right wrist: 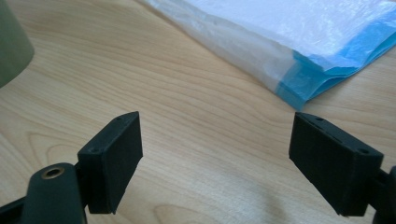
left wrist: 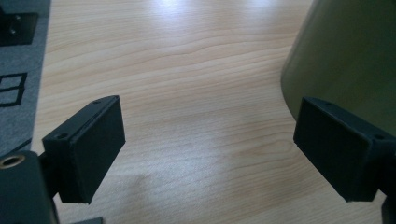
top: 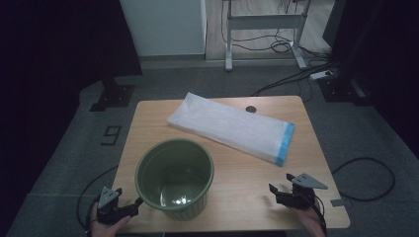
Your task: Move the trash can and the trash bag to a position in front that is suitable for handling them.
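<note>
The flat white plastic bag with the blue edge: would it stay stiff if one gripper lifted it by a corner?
Probably not. The flat white plastic bag with the blue edge looks thin and filmy, so it would likely droop. It seems light, and its glossy surface may slip between the pads.

I'm working in what looks like a lab or test room: a small wooden bench [top: 227, 168] on grey carpet [top: 64, 163], loose cables [top: 291, 74] across the floor, a power strip [top: 321, 75], dark curtains.
</note>
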The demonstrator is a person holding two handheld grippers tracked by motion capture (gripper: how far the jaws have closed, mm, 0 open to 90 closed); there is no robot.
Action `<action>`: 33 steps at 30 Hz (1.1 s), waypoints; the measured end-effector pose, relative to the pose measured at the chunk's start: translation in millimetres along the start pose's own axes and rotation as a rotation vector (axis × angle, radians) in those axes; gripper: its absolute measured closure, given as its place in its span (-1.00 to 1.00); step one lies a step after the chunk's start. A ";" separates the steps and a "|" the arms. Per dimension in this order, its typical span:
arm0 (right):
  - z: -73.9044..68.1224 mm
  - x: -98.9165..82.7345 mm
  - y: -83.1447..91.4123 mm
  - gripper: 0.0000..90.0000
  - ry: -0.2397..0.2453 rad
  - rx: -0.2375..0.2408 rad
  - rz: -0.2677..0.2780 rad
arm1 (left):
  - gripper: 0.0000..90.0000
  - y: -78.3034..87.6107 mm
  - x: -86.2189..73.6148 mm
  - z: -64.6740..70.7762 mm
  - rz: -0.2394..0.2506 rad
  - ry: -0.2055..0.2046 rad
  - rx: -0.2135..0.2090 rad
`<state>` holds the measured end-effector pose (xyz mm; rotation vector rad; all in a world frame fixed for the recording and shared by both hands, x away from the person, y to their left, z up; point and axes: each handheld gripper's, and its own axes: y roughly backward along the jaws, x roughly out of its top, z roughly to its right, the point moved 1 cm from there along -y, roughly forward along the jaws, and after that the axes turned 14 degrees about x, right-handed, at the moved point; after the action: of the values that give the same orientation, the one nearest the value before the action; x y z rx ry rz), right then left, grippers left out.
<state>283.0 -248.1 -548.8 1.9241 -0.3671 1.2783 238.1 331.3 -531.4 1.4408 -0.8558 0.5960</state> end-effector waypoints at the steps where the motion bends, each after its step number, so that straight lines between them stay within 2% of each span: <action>1: 0.5 0.0 0.0 -0.62 0.001 -0.003 0.002 | -0.82 0.3 0.9 0.4 0.004 -0.009 0.000; 4: 1.6 -1.8 0.5 -0.62 0.005 -0.009 -0.007 | -0.83 2.6 2.3 1.5 0.024 -0.011 -0.010; 7: 1.6 -3.0 3.2 -0.62 0.018 -0.019 -0.011 | -0.87 5.9 2.9 3.5 0.052 -0.042 -0.035; 12: 4.4 -2.5 7.9 -0.60 0.008 -0.025 0.009 | -0.92 14.0 1.9 6.6 0.089 -0.090 -0.113; 15: 7.0 -3.4 7.0 -0.60 0.004 -0.030 0.000 | -0.92 21.3 6.0 12.7 0.125 -0.121 -0.186; 18: 7.8 -3.9 5.3 -0.60 0.005 -0.033 -0.008 | -0.92 29.0 12.1 22.5 0.173 -0.148 -0.277; 19: 7.7 -3.9 5.1 -0.60 0.006 -0.033 -0.009 | -0.91 31.4 14.3 27.9 0.186 -0.170 -0.314; 22: 7.1 -4.0 4.9 -0.60 0.007 -0.032 -0.010 | -0.94 34.0 19.3 39.5 0.208 -0.206 -0.369; 29: 7.2 -4.7 3.6 -0.59 0.014 -0.030 -0.018 | -0.93 33.6 25.8 58.4 0.217 -0.272 -0.448; 33: 7.3 -4.7 1.1 -0.59 0.017 -0.024 -0.025 | -0.92 29.3 29.4 65.9 0.225 -0.280 -0.448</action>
<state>284.9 -255.0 -553.8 1.8913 -0.3471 1.2675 222.5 264.1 -495.0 1.0370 -1.2943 0.3392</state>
